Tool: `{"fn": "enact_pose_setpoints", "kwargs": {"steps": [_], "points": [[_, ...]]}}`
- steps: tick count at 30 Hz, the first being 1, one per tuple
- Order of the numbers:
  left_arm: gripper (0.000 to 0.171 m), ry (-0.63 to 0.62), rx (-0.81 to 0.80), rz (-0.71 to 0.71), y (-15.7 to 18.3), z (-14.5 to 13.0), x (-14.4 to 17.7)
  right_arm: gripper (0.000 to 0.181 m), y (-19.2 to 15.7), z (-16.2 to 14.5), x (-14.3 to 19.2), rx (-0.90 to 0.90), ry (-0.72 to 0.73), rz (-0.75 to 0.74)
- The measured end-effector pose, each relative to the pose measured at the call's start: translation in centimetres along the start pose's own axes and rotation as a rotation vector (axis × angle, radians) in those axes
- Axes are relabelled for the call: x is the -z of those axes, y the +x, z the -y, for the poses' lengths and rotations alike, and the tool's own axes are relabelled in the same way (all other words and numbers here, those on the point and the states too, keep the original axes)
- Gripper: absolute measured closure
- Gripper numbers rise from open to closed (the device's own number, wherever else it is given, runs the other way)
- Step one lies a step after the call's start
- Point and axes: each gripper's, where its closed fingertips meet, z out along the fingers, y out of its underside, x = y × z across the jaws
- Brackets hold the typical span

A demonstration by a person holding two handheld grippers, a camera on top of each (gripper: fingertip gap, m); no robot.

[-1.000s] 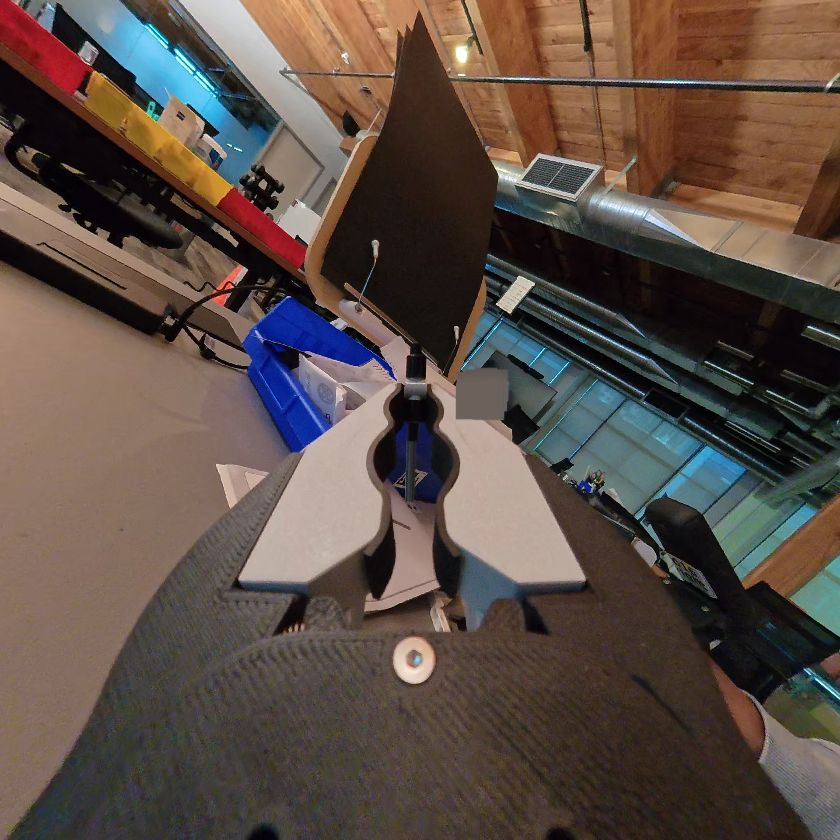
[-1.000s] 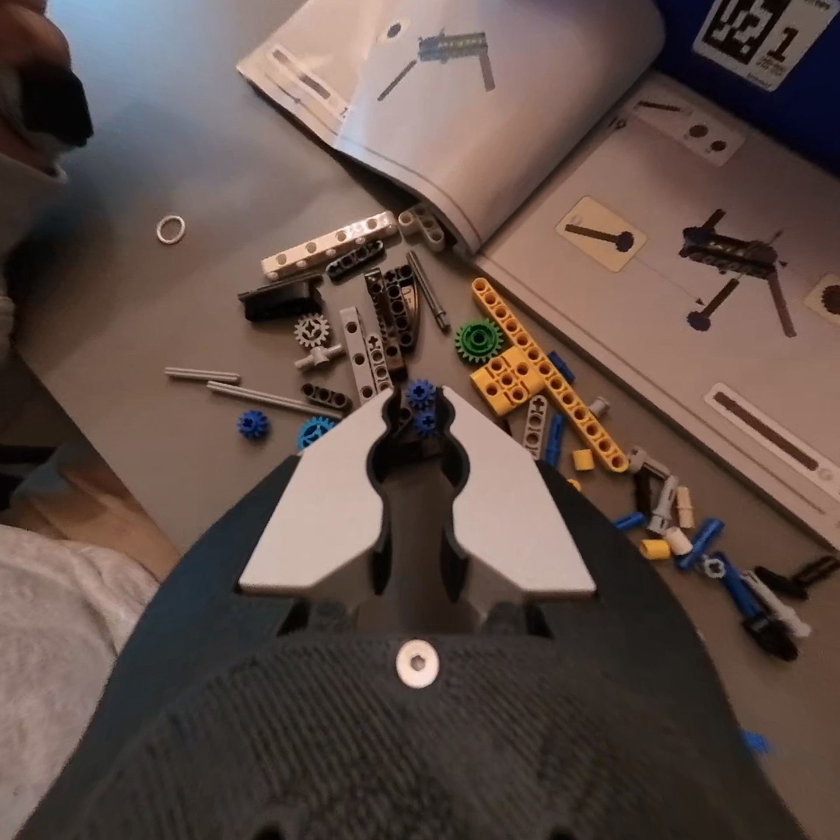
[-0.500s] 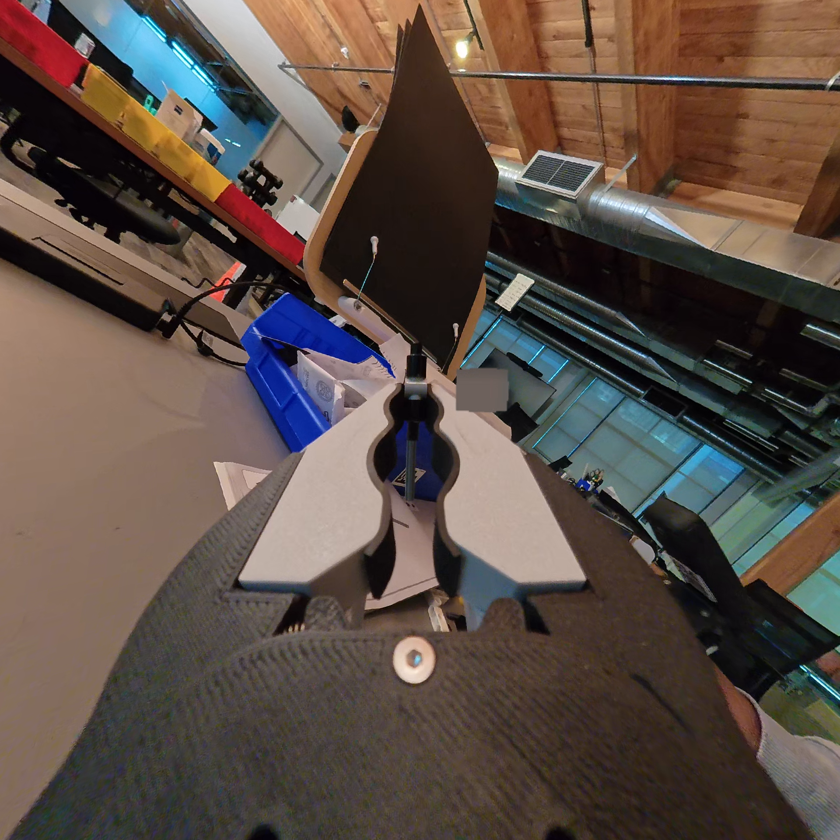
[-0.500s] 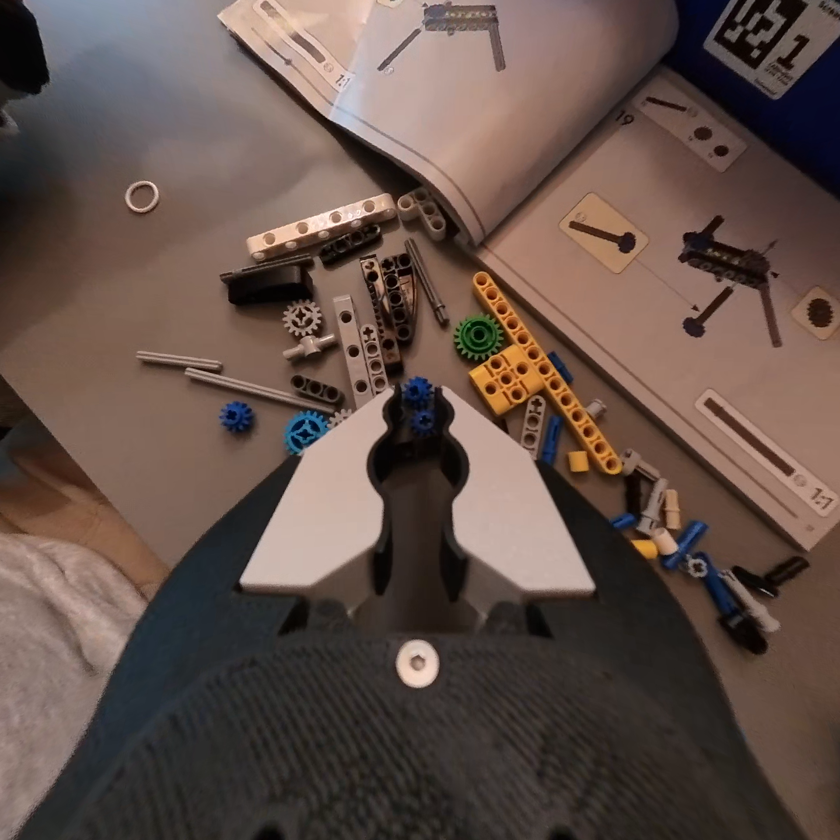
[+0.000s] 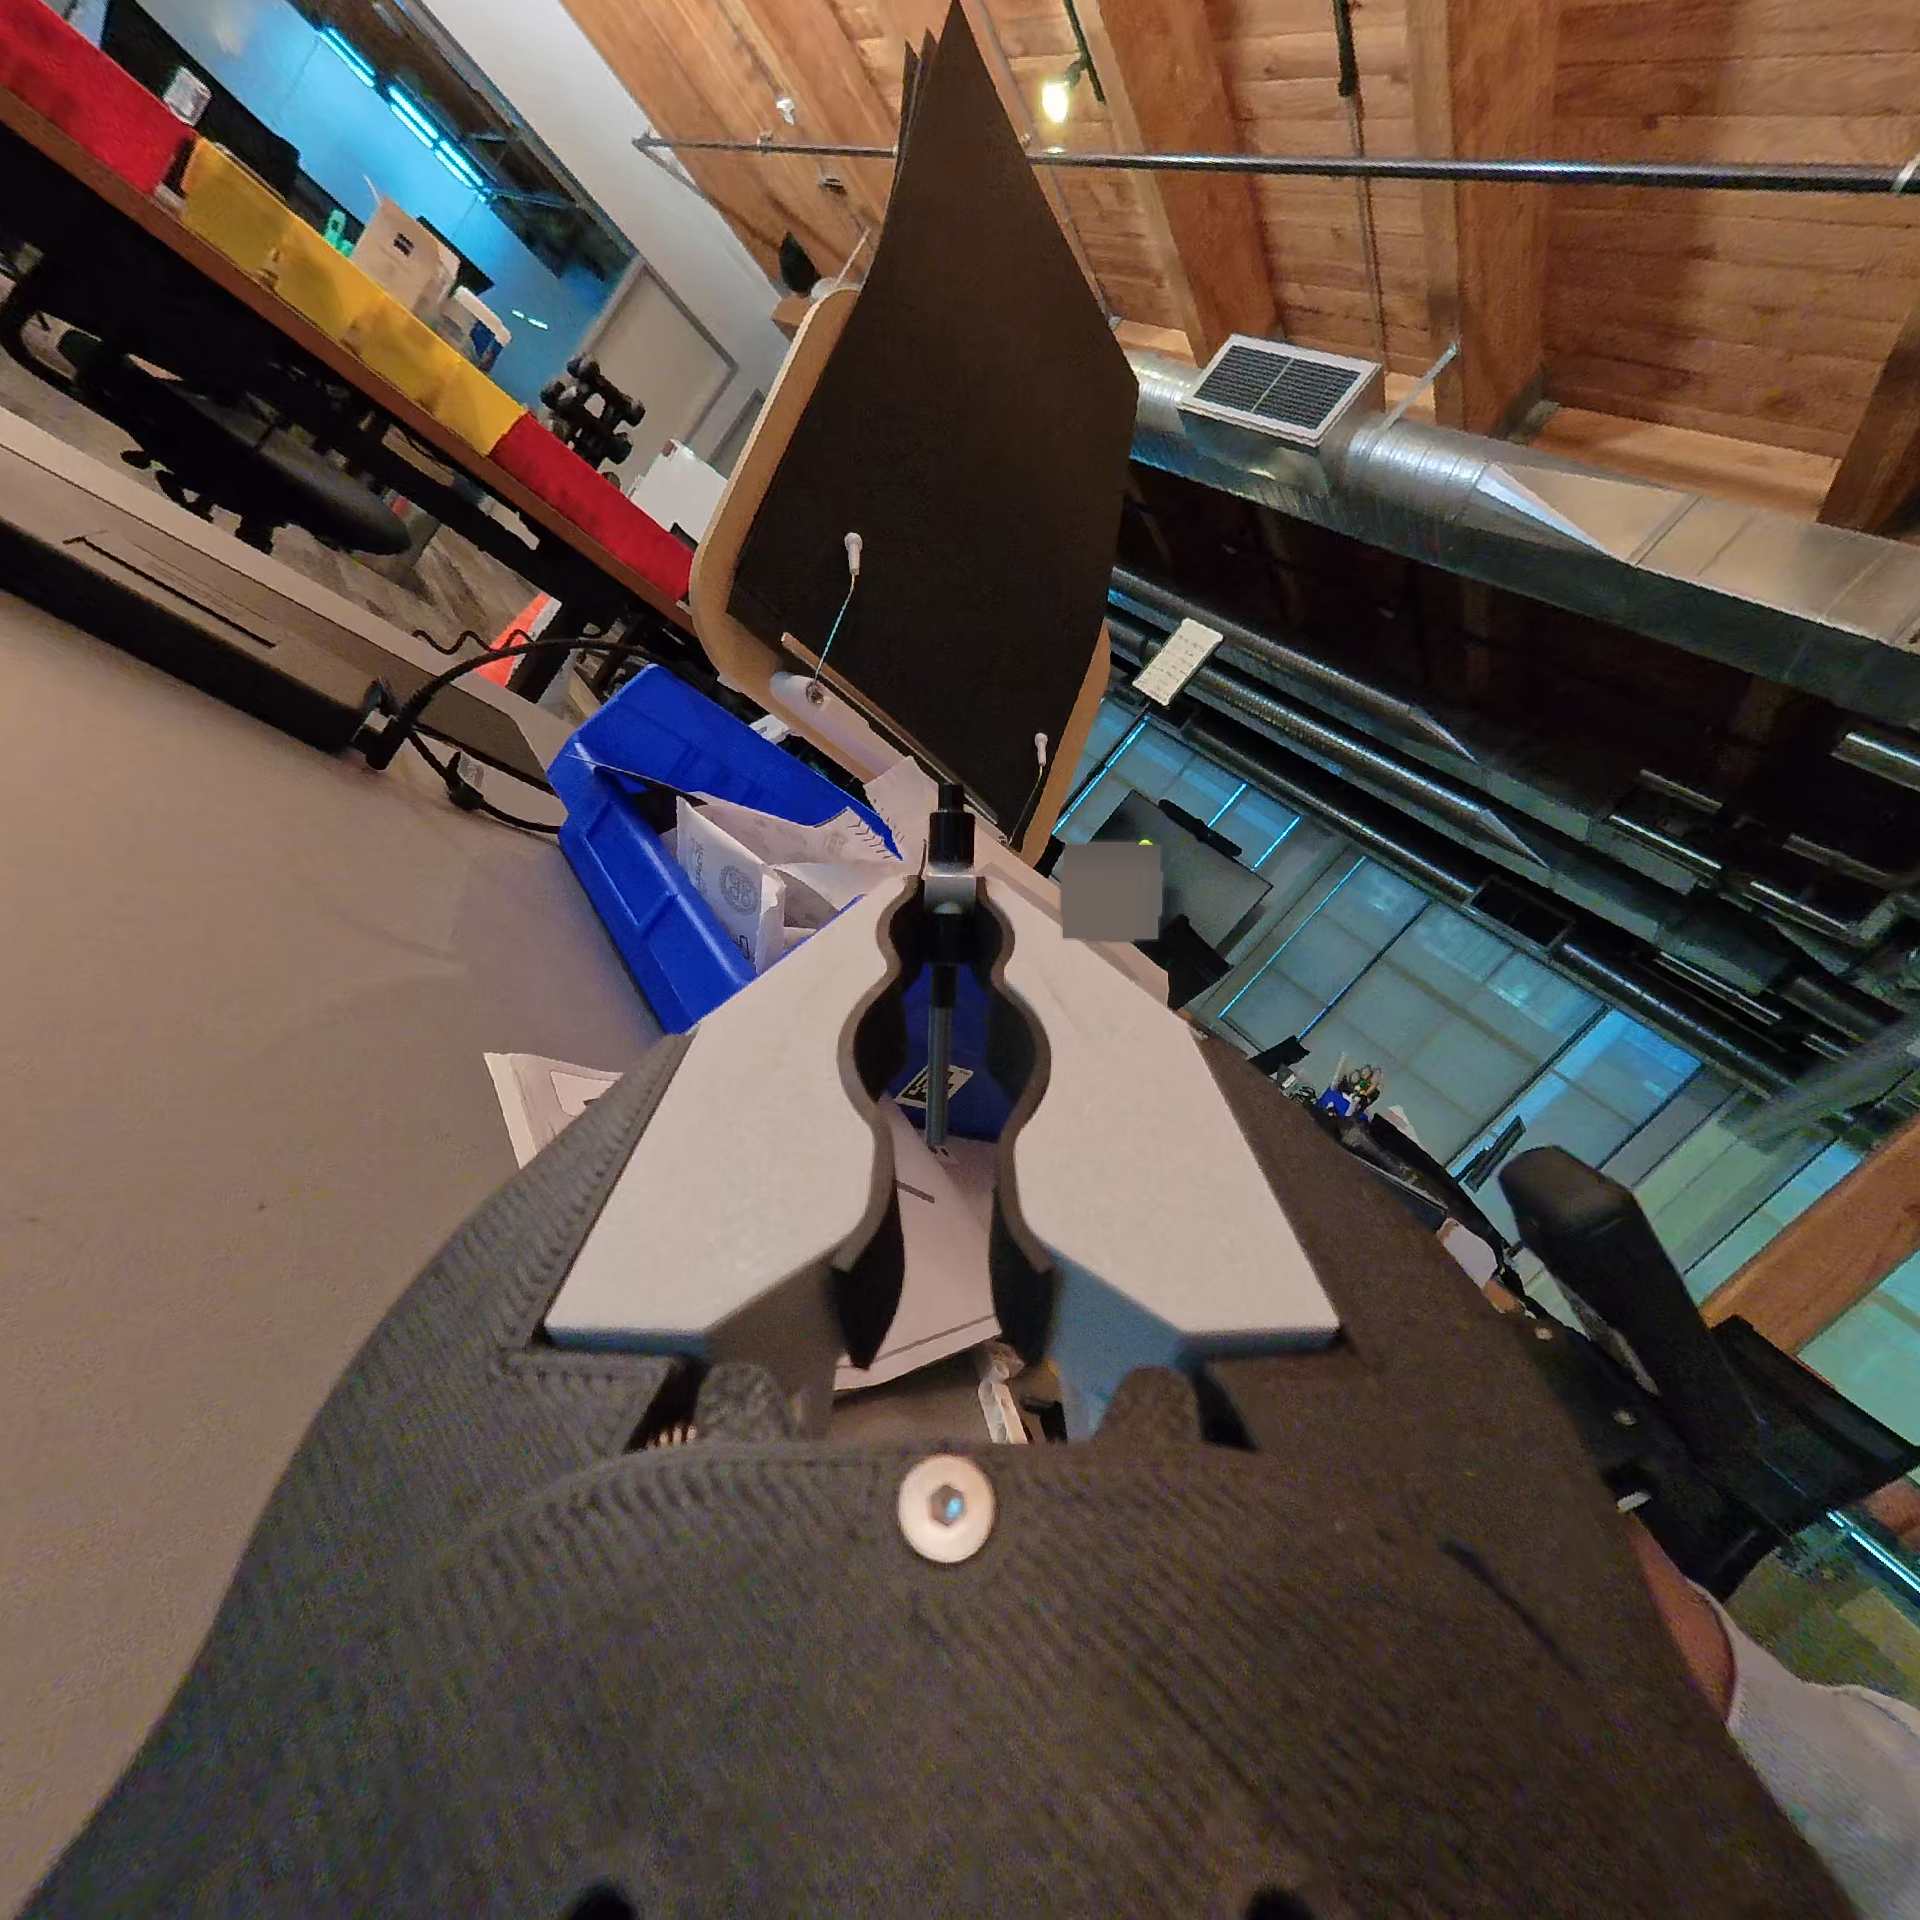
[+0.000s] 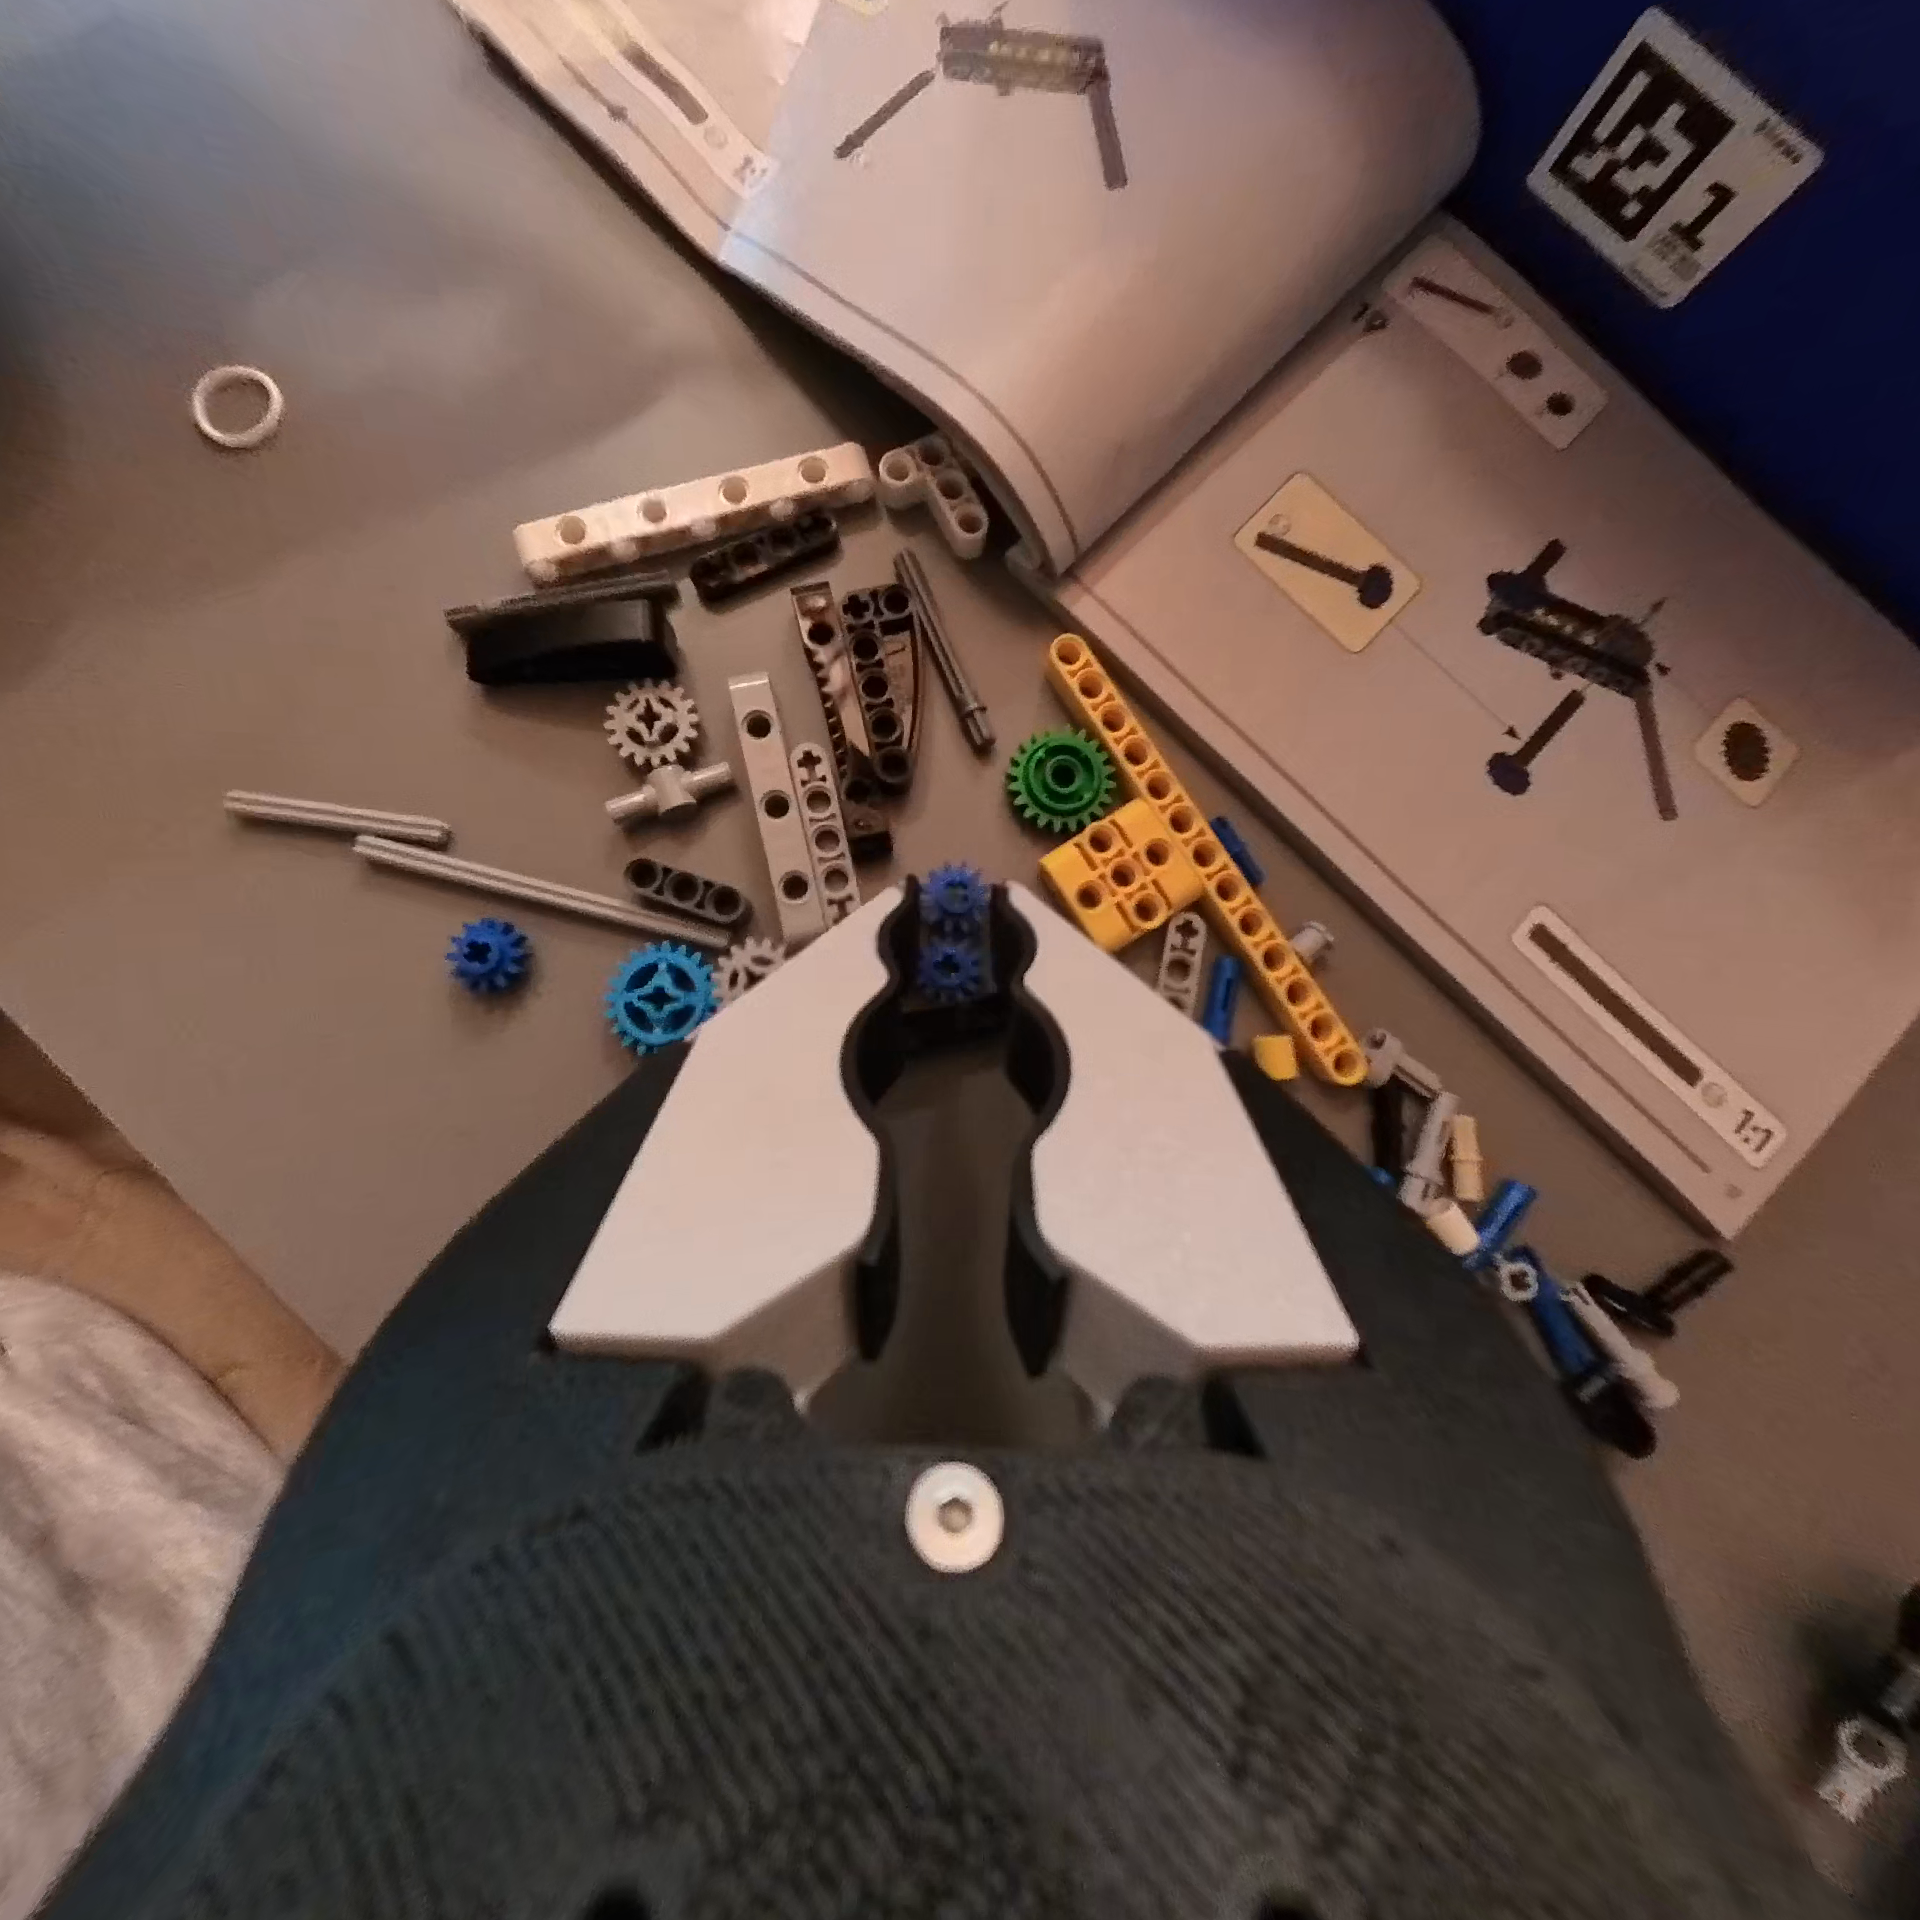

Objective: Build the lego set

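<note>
Grey table (image 6: 312, 260) fills the right wrist view; open instruction booklet (image 6: 1299, 520) lies across the upper right, blue bin (image 5: 644, 883) beyond it.

Loose parts are scattered mid-frame: long yellow beam (image 6: 1205, 862), white beam (image 6: 696, 509) above it to the left, green gear (image 6: 1060, 779) touching the yellow beam's left side, light blue gear (image 6: 660, 995) near the left fingertip.

Right gripper (image 6: 951, 935), centre frame, is closed narrow on a small black sub-assembly carrying two dark blue gears (image 6: 951, 930), held above the parts.

Left gripper (image 5: 948, 899), centre of its view, is pinched on a thin dark axle (image 5: 943, 1018) with a grey bush, axle upright, pointing toward the ceiling.

Judgement: the step looks like threading the axle into the geared piece. To do it well, bring both into one view, align the axle end with the gear's cross hole, and push straight without twisting; the thin axle could slip in the pinch.
</note>
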Motion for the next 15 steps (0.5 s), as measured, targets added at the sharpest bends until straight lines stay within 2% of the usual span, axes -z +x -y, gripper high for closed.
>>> {"fn": "enact_pose_setpoints", "kwargs": {"steps": [2,3,5,7,9,11,15], "points": [[0.165,-0.003,0.001,-0.001,0.0,-0.1,0.0,0.170,-0.6,2.1,1.3,-0.059,0.131,0.059],[0.165,-0.005,0.002,-0.003,0.1,-0.1,0.0,0.170,-1.3,3.4,2.2,-0.115,0.229,0.138],[0.165,-0.014,-0.010,-0.013,0.4,-0.4,-0.2,0.170,-2.8,6.2,5.0,-0.314,0.449,0.418],[0.165,-0.036,-0.038,-0.016,0.9,-0.9,-0.5,0.171,-2.5,8.6,8.6,-0.566,0.660,0.722],[0.165,-0.057,-0.069,-0.024,1.4,-1.4,-0.8,0.171,-1.2,9.2,10.6,-0.746,0.773,0.897],[0.165,-0.069,-0.084,-0.037,2.1,-1.8,-1.0,0.171,-0.5,9.5,11.7,-0.823,0.849,0.980],[0.165,-0.108,-0.075,-0.090,3.7,-3.2,-1.7,0.171,-0.9,10.3,13.0,-0.848,0.916,1.057]]}}
